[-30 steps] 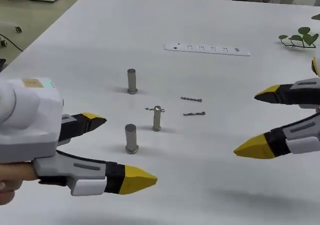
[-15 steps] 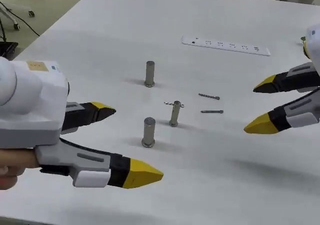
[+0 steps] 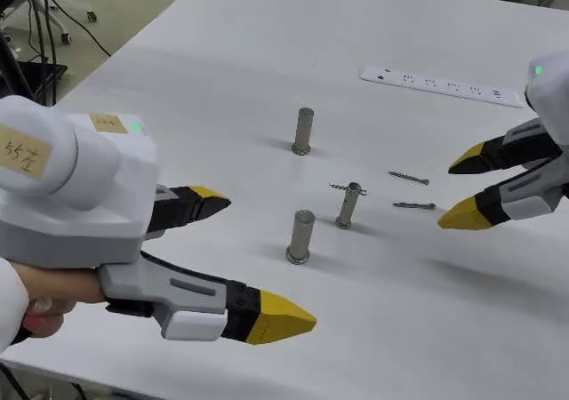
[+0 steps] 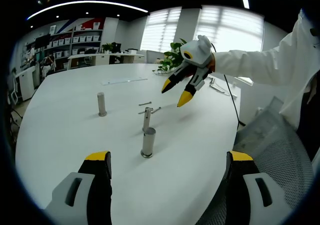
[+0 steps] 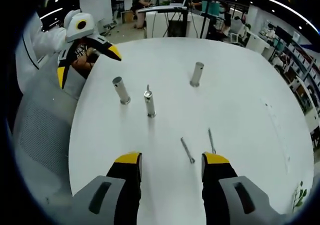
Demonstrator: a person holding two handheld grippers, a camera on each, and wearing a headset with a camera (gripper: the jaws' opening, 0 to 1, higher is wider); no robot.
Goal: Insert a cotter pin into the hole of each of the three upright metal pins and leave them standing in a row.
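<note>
Head view: left tool [image 3: 268, 261], sticker [image 3: 22, 151] reading "55", and right tool [image 3: 446, 197] both spread.

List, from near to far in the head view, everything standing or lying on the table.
nearest bare metal pin → metal pin with a cotter pin through it → nearer loose cotter pin → farther loose cotter pin → far bare metal pin → power strip
</note>
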